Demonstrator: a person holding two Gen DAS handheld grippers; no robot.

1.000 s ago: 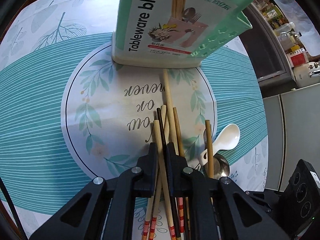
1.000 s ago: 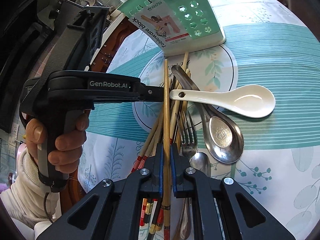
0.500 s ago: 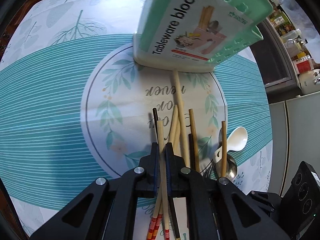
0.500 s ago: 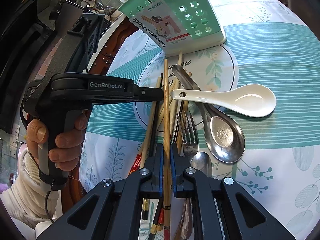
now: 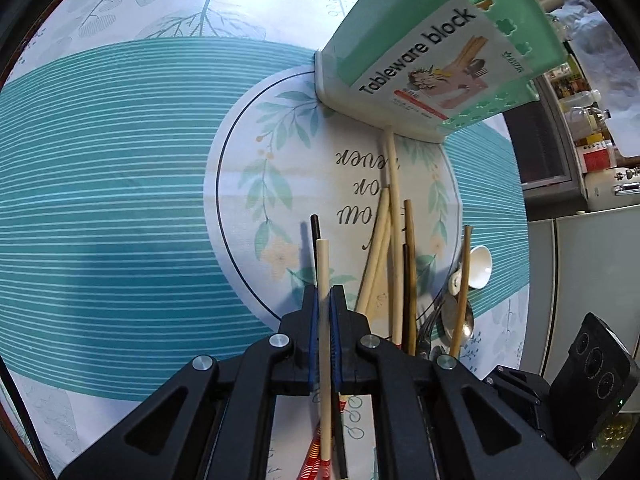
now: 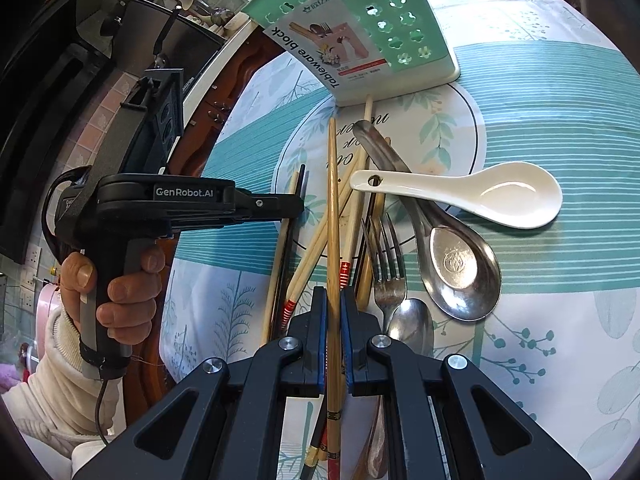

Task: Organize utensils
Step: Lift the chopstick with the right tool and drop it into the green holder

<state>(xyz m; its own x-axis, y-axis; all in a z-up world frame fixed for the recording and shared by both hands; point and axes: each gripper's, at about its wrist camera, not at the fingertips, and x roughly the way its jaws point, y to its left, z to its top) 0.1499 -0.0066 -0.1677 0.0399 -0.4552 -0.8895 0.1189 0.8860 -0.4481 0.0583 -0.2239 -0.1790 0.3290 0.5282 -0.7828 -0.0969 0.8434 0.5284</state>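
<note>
the left gripper [image 5: 324, 300] had its fingers pinched almost together on one pale chopstick [image 5: 322, 268], a black chopstick [image 5: 315, 232] lying just beside it. the right gripper [image 6: 334, 300] was likewise clamped narrow on one tan bamboo chopstick [image 6: 332, 200], its tip pointing toward the holder. a hand [image 6: 116, 280] in a cream sleeve gripped the left tool's handle. outward lay the loose pile [image 6: 352, 216] — its chopsticks overlap too much to count, one fork [image 6: 384, 264], two metal spoons [image 6: 460, 264] and one white ceramic spoon [image 6: 480, 196] resting across them. one green utensil holder [image 6: 384, 32] stood upright beyond — a pale chopstick tip touching its base — on the teal tablecloth [image 5: 120, 200].
</note>
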